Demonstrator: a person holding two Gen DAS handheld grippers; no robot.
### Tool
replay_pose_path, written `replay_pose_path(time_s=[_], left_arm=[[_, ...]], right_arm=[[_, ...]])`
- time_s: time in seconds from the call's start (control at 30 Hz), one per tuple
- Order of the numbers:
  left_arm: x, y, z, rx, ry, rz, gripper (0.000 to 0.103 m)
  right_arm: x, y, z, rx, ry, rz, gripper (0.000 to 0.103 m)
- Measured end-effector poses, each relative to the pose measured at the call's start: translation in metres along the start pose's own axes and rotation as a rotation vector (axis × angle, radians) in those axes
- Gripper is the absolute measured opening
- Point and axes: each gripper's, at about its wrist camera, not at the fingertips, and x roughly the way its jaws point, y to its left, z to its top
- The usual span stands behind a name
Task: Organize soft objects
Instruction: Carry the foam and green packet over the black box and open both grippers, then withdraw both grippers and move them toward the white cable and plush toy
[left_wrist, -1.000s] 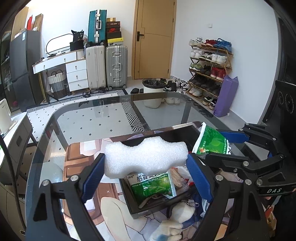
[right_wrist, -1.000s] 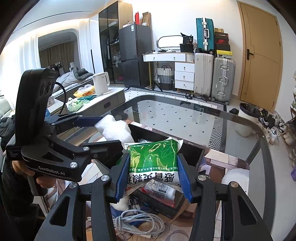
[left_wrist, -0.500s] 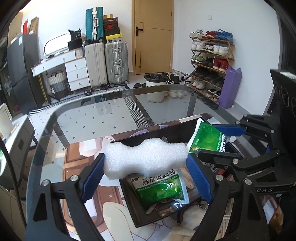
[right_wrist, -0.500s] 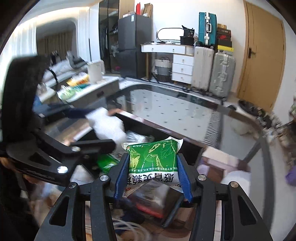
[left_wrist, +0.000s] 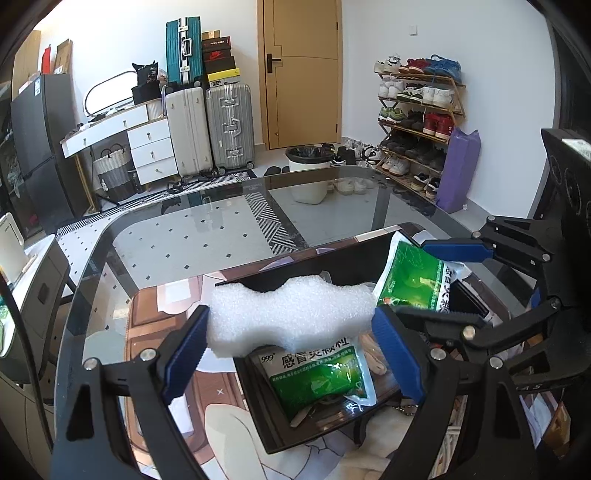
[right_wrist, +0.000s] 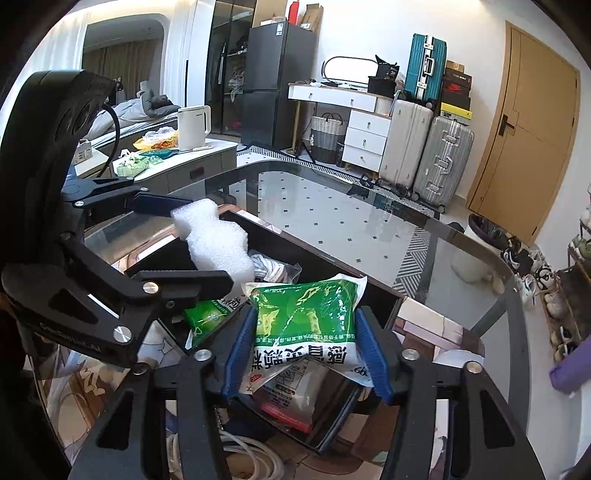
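My left gripper (left_wrist: 291, 319) is shut on a white foam block (left_wrist: 291, 312), gripped by its two ends and held over the near left part of a black tray (left_wrist: 255, 398). A green medicine packet (left_wrist: 321, 376) lies inside the tray under the foam. In the right wrist view my right gripper (right_wrist: 306, 321) has a second green packet (right_wrist: 306, 325) between its blue pads, low over the tray's right side (right_wrist: 332, 432). Its jaws are opening, and both pads still touch the packet's edges. The left gripper (right_wrist: 203, 243) with the foam (right_wrist: 218, 240) shows at the left.
The tray stands on a printed mat (left_wrist: 155, 321) on a glass table (left_wrist: 207, 236). More pouches (right_wrist: 291, 391) and crumpled cloth (right_wrist: 273, 267) fill the tray. A white cable (right_wrist: 255, 454) lies on the near side. The table's far half is bare glass.
The right gripper's jaws have spread a little and the green packet has widened between them, sitting lower over the tray. The left gripper keeps the foam in almost the same spot.
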Motion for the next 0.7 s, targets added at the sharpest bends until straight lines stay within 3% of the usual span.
replay_pose_path(time_s=[0.03, 0.1, 0.3, 0.53, 0.7], left_arm=[[-0.001, 0.001, 0.0, -0.004, -0.001, -0.004, 0.087], [-0.002, 0.002, 0.0, -0.006, -0.003, -0.007, 0.087], [-0.009, -0.001, 0.003, -0.001, -0.025, -0.037, 0.087], [-0.008, -0.002, 0.005, -0.012, -0.018, -0.019, 0.089], [-0.007, 0.0, 0.002, -0.027, 0.001, -0.045, 0.103]], right_arm=[[-0.002, 0.0, -0.001, 0.0, -0.008, 0.009, 0.08], [-0.01, 0.0, -0.002, 0.005, -0.035, 0.035, 0.085], [-0.019, -0.002, -0.007, 0.019, -0.037, 0.003, 0.09], [-0.023, 0.0, -0.009, 0.03, -0.042, 0.0, 0.092], [-0.025, 0.002, -0.009, 0.039, -0.049, 0.003, 0.092]])
